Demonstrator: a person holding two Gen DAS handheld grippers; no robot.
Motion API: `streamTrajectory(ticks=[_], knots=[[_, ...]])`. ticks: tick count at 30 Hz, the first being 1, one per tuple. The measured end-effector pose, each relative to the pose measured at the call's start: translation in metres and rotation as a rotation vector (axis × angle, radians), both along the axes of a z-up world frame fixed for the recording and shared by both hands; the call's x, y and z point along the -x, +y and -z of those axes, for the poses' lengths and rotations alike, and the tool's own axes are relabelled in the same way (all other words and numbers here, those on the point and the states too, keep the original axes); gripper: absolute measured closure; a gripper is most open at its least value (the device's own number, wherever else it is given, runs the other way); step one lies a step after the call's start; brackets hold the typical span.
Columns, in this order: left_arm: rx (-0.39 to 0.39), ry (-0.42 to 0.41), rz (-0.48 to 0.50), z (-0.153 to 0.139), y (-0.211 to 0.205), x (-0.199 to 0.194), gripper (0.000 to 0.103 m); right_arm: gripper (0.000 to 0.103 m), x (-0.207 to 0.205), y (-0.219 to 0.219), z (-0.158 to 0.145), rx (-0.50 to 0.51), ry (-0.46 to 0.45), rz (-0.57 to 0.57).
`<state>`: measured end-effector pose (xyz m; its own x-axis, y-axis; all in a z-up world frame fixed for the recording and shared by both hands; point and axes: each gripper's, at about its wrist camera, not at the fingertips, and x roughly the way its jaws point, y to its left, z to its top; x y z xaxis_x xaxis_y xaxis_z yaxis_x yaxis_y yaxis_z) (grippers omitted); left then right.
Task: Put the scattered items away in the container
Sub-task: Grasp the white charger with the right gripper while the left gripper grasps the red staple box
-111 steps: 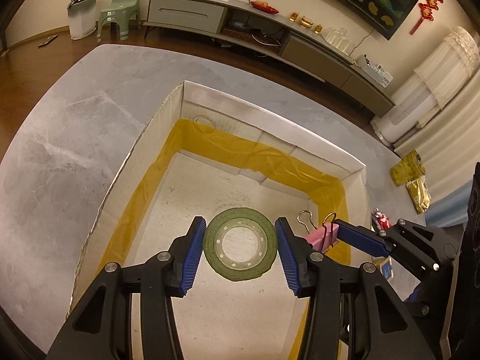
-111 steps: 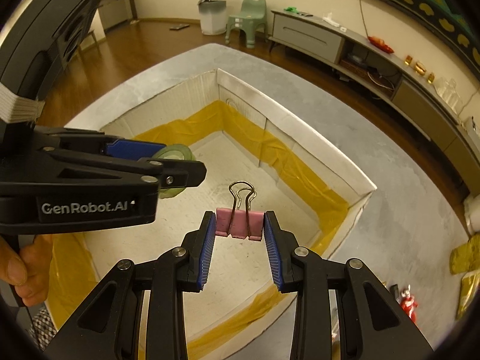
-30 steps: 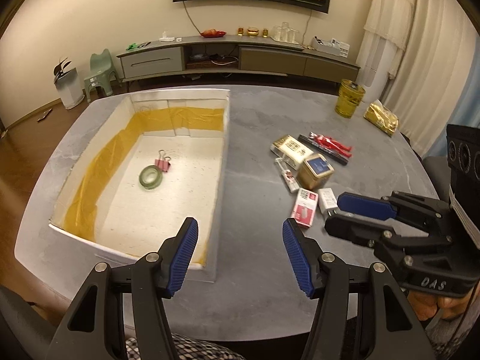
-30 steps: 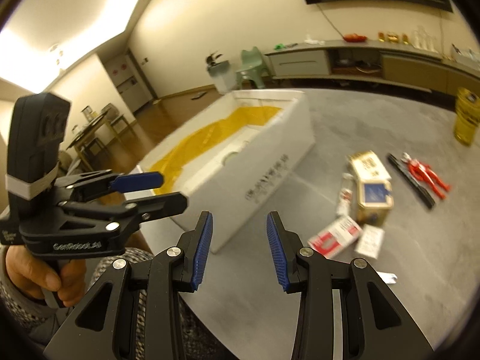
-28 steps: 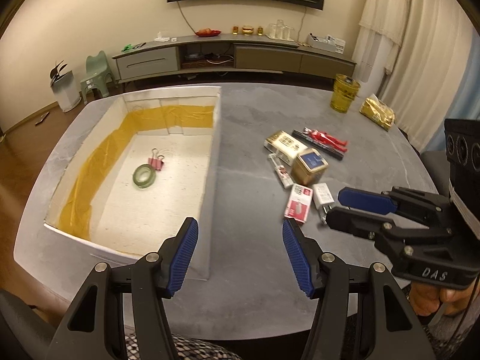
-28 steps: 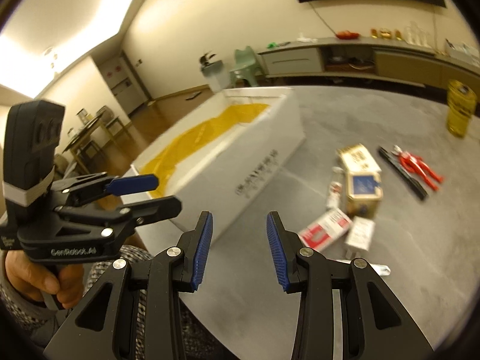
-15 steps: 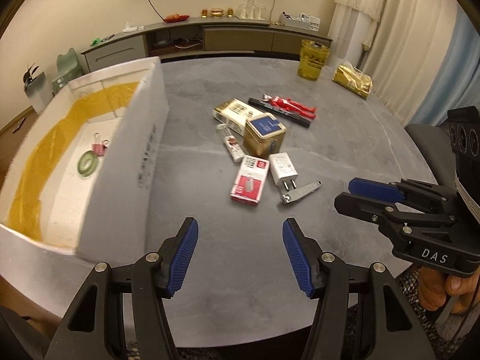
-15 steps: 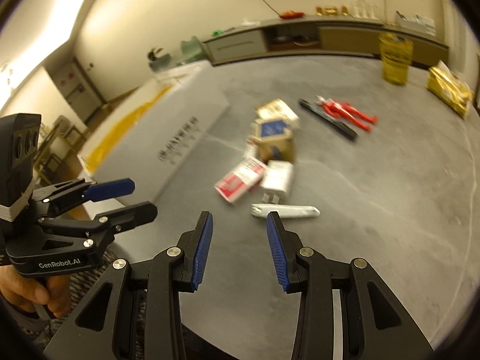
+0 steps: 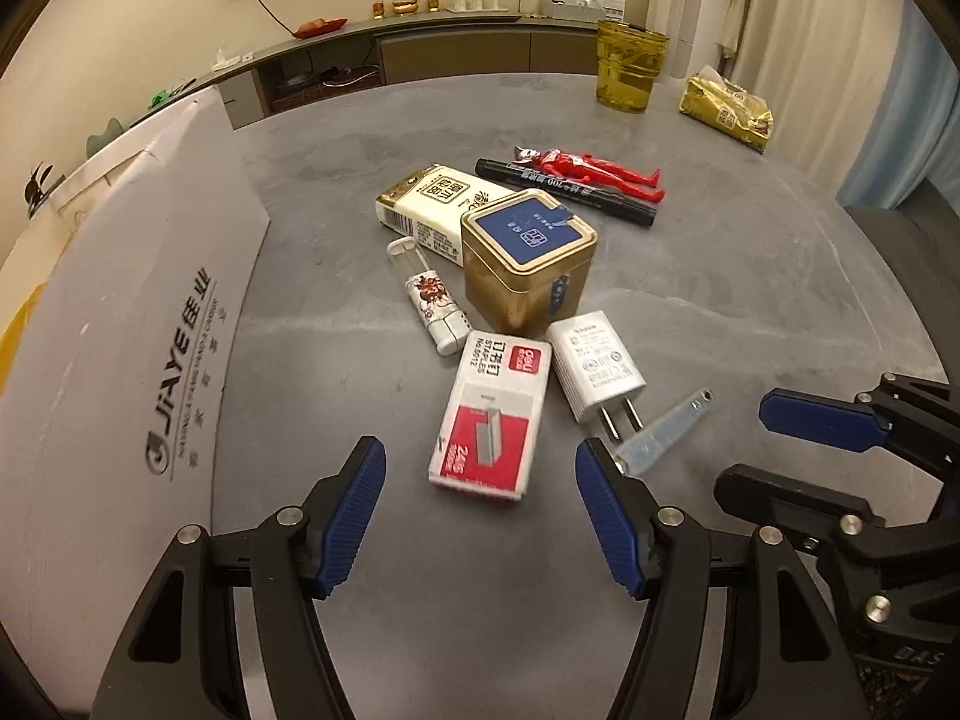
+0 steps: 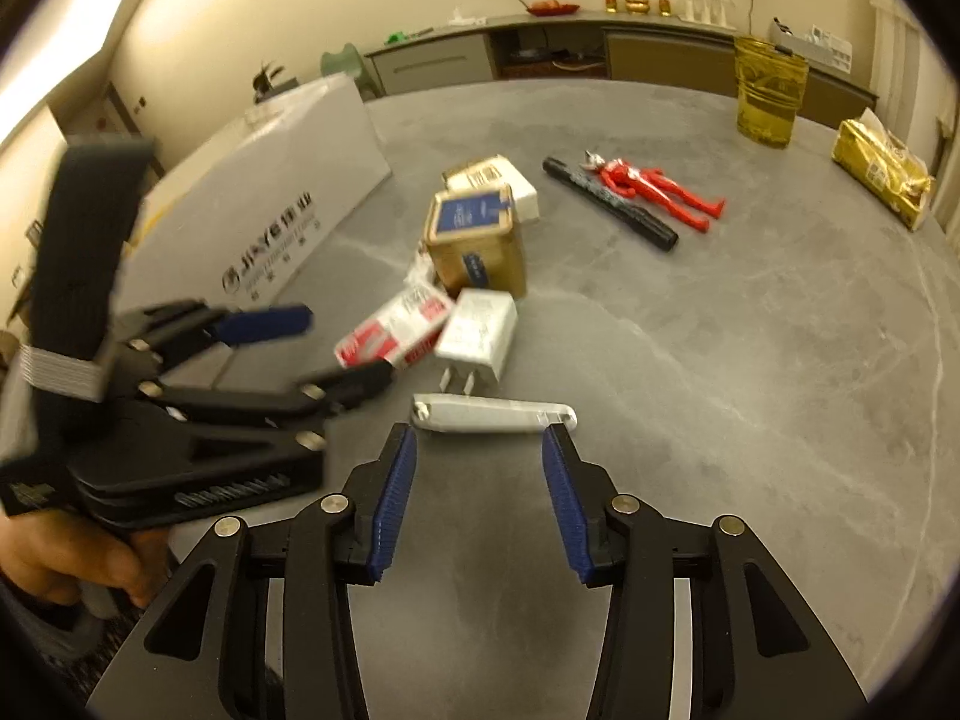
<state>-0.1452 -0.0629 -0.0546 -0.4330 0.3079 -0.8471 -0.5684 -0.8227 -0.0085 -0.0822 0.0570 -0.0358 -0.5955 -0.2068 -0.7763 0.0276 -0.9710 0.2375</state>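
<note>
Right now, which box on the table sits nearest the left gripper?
The red-and-white staples box, lying flat just ahead of the open left gripper; the gold tin sits farther back.

Left gripper: jaws spread wide, nothing between blue pads, fingers pointing toward 12 o'clock, angled down. Right gripper: jaws likewise parted, empty, aimed toward 12 o'clock. In right wrist view, left gripper enters from 9 o'clock, motion-blurred, handle gripped by hand at 8 o'clock. In left wrist view, right gripper sits at 4 o'clock.
</note>
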Motion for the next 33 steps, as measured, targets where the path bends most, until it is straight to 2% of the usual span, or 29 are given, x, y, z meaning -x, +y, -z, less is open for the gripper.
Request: streamTrajectory(ticks=[4, 7, 14, 15, 16, 18, 21, 23, 25, 26, 27, 28, 30, 33], knots=[[-0.02, -0.016, -0.005, 0.009, -0.006, 0.01, 0.036, 0.054, 0.023, -0.004, 0.0, 0.028, 0.02, 0.009], [-0.021, -0.034, 0.001, 0.016, -0.01, 0.014, 0.036, 0.054, 0.039, -0.007, 0.008, 0.042, 0.002, 0.013], [-0.018, -0.007, 0.013, 0.021, -0.004, 0.017, 0.034, 0.055, 0.063, -0.012, 0.029, -0.023, -0.074, 0.052], [-0.026, -0.006, 0.017, 0.021, -0.004, 0.017, 0.037, 0.058, 0.064, -0.009, 0.031, -0.027, -0.089, 0.062], [-0.04, -0.004, 0.021, 0.02, -0.004, 0.016, 0.049, 0.069, 0.065, -0.007, 0.032, -0.032, -0.094, 0.07], [-0.049, -0.007, 0.029, 0.019, -0.003, 0.015, 0.054, 0.069, 0.064, -0.003, 0.032, -0.048, -0.099, 0.082], [-0.056, 0.0, 0.017, 0.02, -0.002, 0.018, 0.052, 0.068, 0.064, 0.001, 0.032, -0.045, -0.088, 0.089], [-0.047, 0.017, 0.011, 0.023, 0.001, 0.019, 0.041, 0.068, 0.064, 0.0, 0.033, -0.062, -0.072, 0.09], [-0.051, 0.033, 0.027, 0.025, 0.003, 0.018, 0.038, 0.068, 0.065, -0.003, 0.033, -0.086, -0.069, 0.083], [-0.056, 0.034, 0.037, 0.024, 0.005, 0.018, 0.042, 0.069, 0.064, -0.003, 0.032, -0.088, -0.074, 0.083], [-0.062, 0.034, 0.046, 0.023, 0.006, 0.017, 0.06, 0.069, 0.063, -0.001, 0.031, -0.071, -0.079, 0.093], [-0.069, 0.028, 0.053, 0.022, 0.007, 0.017, 0.064, 0.069, 0.061, 0.002, 0.029, -0.049, -0.081, 0.103], [-0.099, 0.014, 0.056, 0.018, 0.004, 0.016, 0.064, 0.07, 0.058, 0.004, 0.024, -0.025, -0.074, 0.11], [-0.109, 0.036, 0.052, 0.011, 0.0, 0.012, 0.064, 0.07, 0.051, 0.007, 0.015, -0.01, -0.055, 0.117]])
